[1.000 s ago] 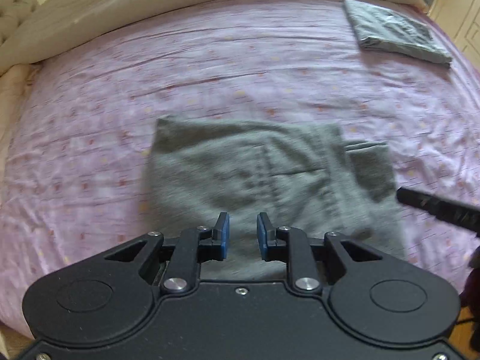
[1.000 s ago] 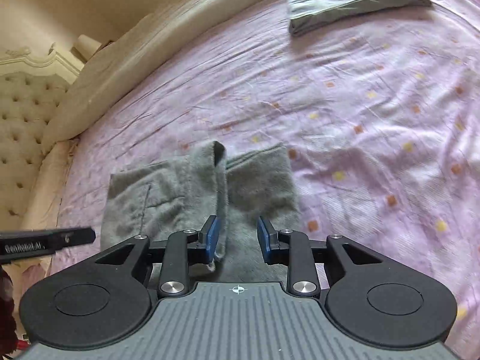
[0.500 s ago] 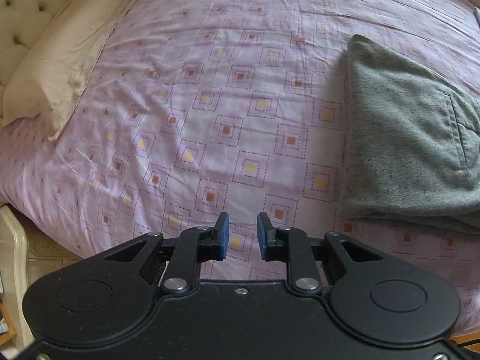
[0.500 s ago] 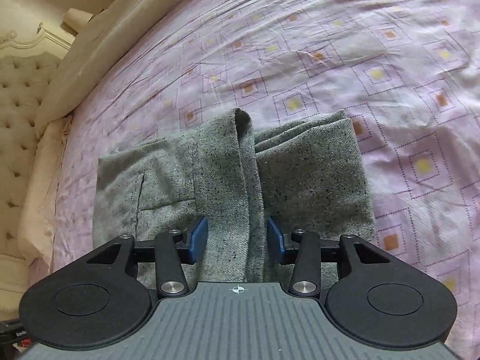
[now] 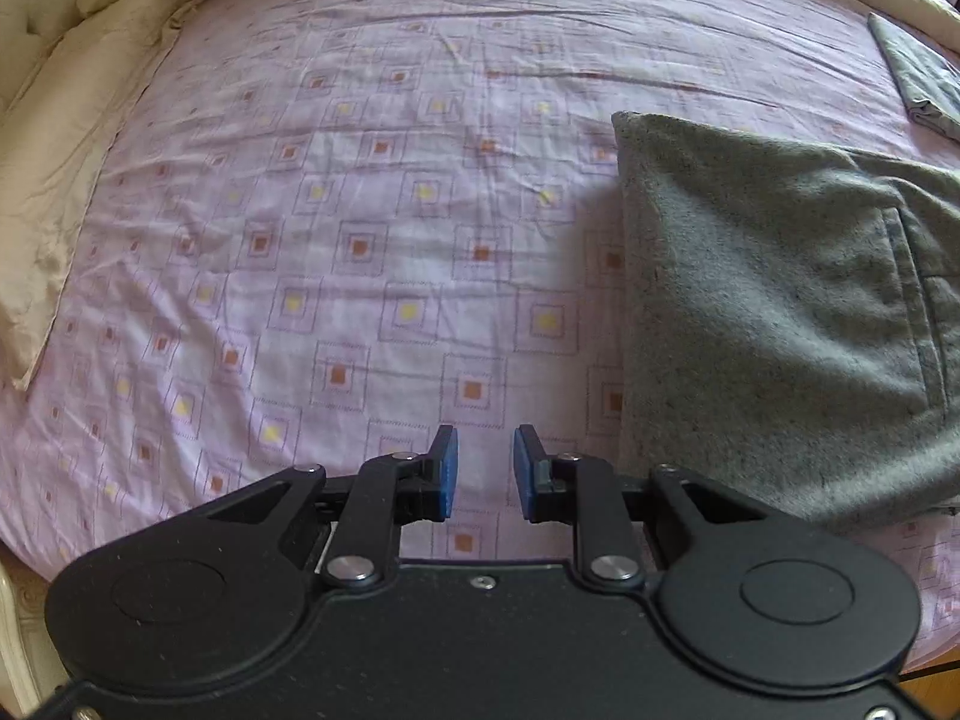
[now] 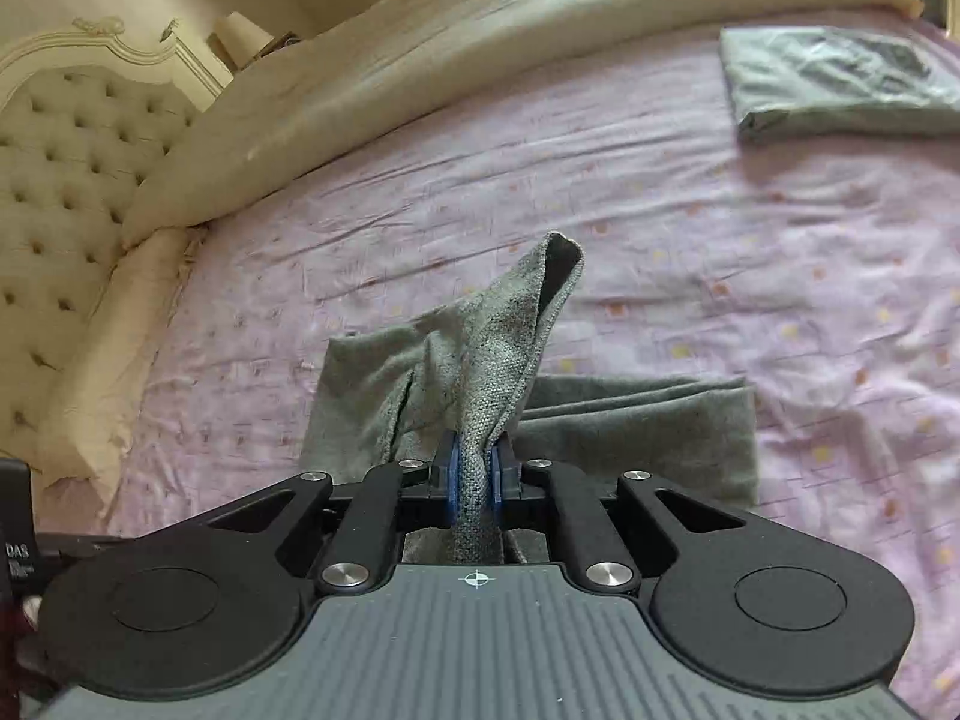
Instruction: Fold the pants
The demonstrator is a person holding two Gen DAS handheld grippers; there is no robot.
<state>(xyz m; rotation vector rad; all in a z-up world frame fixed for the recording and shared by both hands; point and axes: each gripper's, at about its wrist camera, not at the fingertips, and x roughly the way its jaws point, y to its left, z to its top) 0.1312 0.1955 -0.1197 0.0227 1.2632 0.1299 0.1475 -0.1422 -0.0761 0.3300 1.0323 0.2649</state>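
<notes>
On the bed [image 6: 690, 222], right tongs [image 6: 474, 483] close on the grey pants [image 6: 498, 360]; left tongs [image 5: 483, 471] hang open, empty. Best carry the pinched fold across evenly.

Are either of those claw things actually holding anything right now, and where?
The right gripper is closing on a raised fold of the grey pants. The left gripper holds nothing.

Two hand-held grippers: left hand-held gripper [image 5: 483, 471], right hand-held gripper [image 6: 474, 477]. One pair of grey pants [image 6: 636, 420]. One folded grey garment [image 6: 834, 84] at 1 o'clock. One bed [image 5: 372, 192]. One cream pillow [image 5: 60, 180] at 9 o'clock. One tufted headboard [image 6: 66, 168].
</notes>
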